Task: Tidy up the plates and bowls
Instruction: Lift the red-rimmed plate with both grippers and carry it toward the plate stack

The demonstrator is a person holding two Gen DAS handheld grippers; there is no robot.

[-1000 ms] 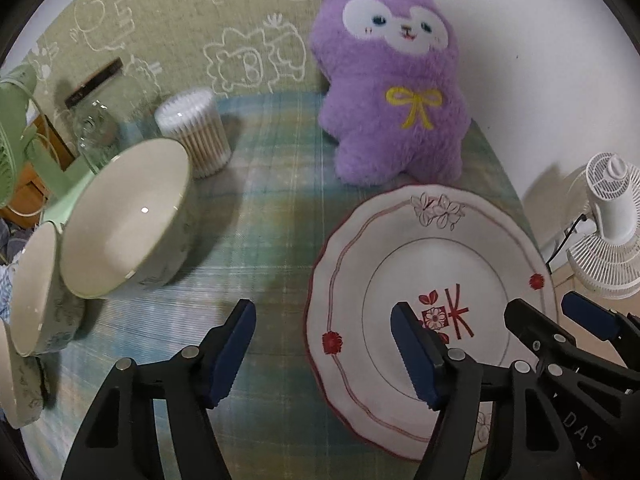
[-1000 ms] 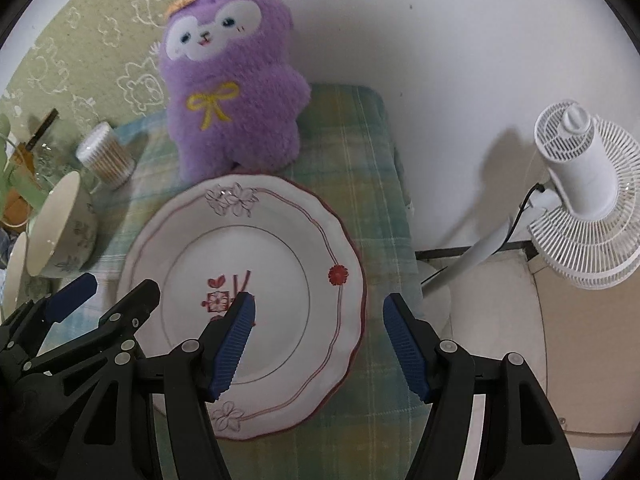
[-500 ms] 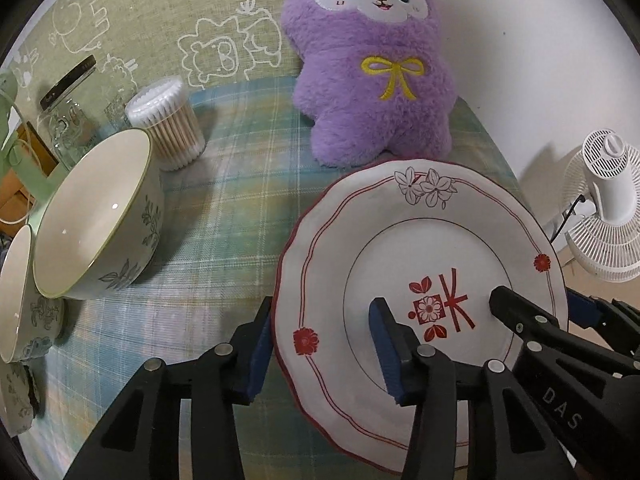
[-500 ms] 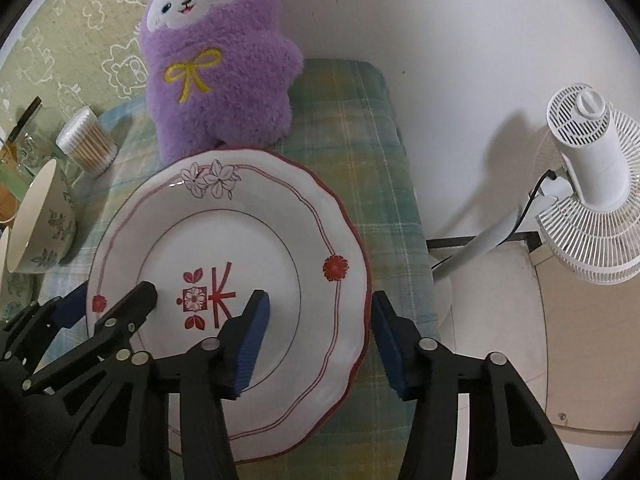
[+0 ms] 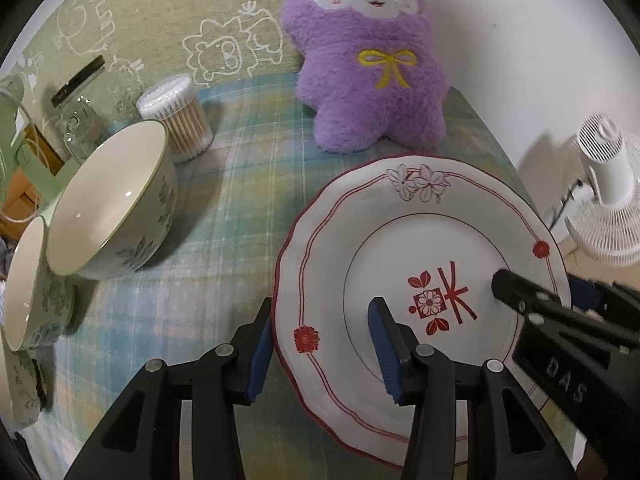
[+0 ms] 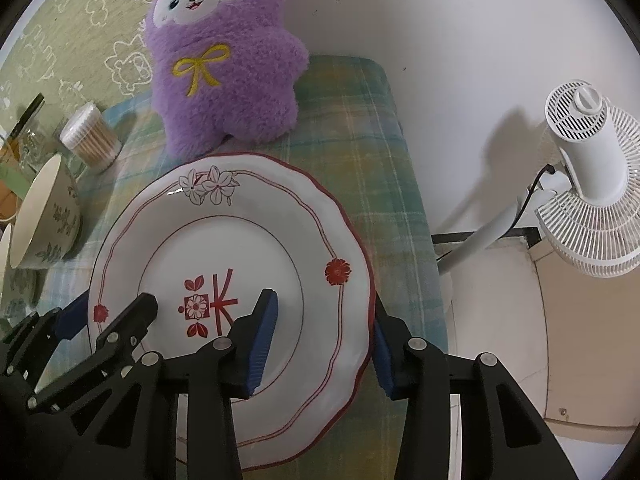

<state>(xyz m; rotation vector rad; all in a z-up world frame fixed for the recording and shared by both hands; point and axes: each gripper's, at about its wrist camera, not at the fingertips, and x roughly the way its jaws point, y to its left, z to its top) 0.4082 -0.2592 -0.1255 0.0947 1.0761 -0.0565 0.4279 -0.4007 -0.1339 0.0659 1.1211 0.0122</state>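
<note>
Plate [image 5: 400, 248] sits on the table [image 5: 240, 200] by the plush [image 5: 372, 60]; your left gripper [image 5: 320, 344] and right gripper [image 6: 320, 336] straddle opposite rims, jaws just closed in; contact unclear.

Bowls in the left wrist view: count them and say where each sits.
2 clearly: the large bowl left of the plate, and a second bowl touching its lower-left side. A third piece at the frame's bottom-left edge may be another.
</note>
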